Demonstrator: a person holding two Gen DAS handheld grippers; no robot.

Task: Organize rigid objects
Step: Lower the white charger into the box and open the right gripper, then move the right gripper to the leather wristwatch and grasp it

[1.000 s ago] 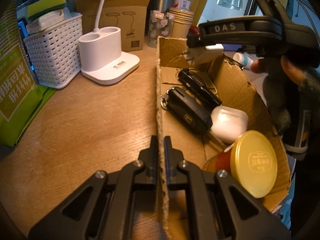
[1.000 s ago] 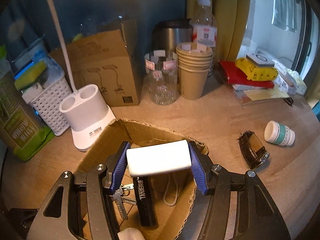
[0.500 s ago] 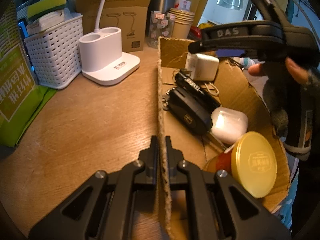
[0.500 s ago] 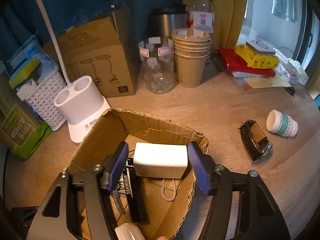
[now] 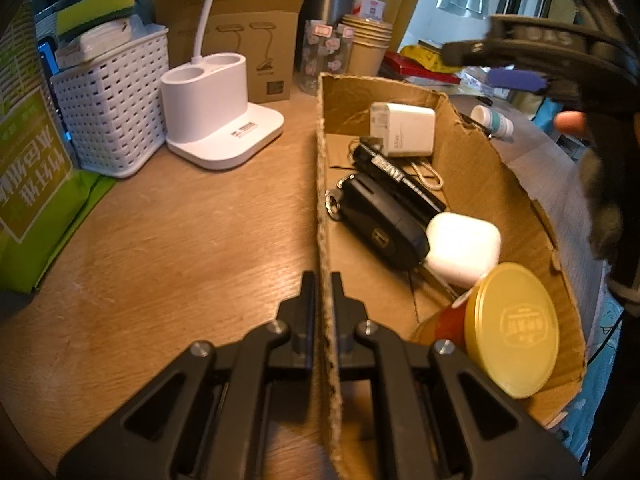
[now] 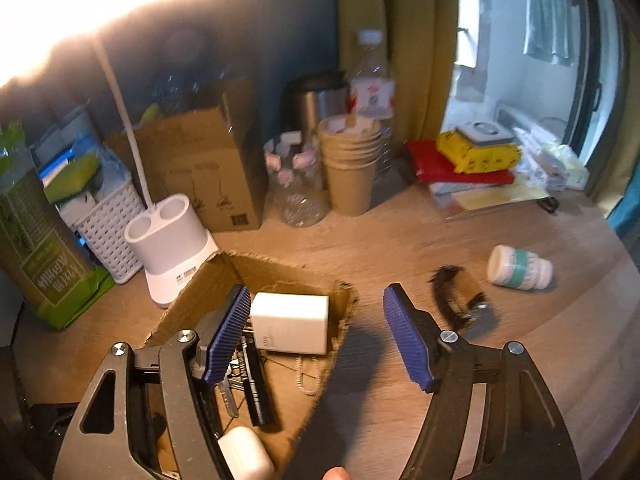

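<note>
One white charger point(image 6: 291, 322) beside right tool point(image 6: 316, 334)

A white lamp base point(image 5: 224, 120) stands between a white basket point(image 5: 116, 116) and stacked paper cups point(image 5: 366, 46).

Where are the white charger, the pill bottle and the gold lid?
charger point(image 5: 408, 130), left wrist view, its broad top face.
pill bottle point(image 6: 520, 267), right wrist view, its banded side.
gold lid point(image 5: 512, 330), left wrist view, its flat face.

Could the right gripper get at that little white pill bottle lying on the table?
Probably yes. The right gripper is open and empty, its jaws having just been opening. The pill bottle lies in the open on the table, outside the cardboard box; only a dark clip lies nearby.
</note>
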